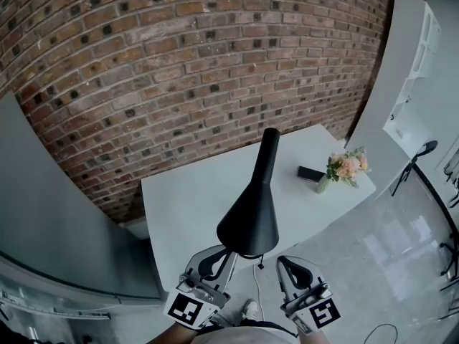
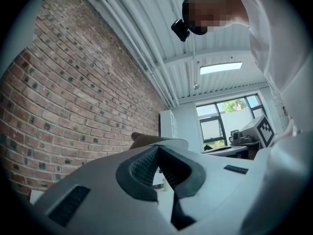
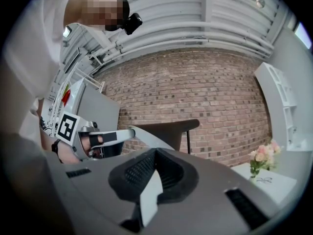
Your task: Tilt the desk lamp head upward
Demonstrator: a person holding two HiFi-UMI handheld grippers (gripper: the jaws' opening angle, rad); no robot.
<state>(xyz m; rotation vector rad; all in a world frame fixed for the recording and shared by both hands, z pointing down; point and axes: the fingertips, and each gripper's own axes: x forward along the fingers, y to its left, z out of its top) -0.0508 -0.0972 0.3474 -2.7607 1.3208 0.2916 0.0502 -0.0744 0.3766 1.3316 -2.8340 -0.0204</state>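
A black desk lamp stands on the white table (image 1: 186, 199), its cone head (image 1: 247, 221) hanging low over the near edge and its neck (image 1: 268, 149) rising behind. My left gripper (image 1: 224, 255) is shut and empty, its tips right at the lower left rim of the head. My right gripper (image 1: 285, 264) is also shut and empty, just right of the rim and apart from it. In the right gripper view the lamp head (image 3: 168, 130) shows dark beyond my shut gripper (image 3: 155, 151). The left gripper view shows its own gripper (image 2: 157, 148) closed, with a brown edge (image 2: 142, 140) just past the tips.
A small vase of pink flowers (image 1: 344, 169) and a flat black object (image 1: 310, 173) sit at the table's right end. A brick wall (image 1: 179, 63) backs the table. White shelving (image 1: 416, 56) stands at the right. A thin cable (image 1: 257, 285) hangs below the lamp.
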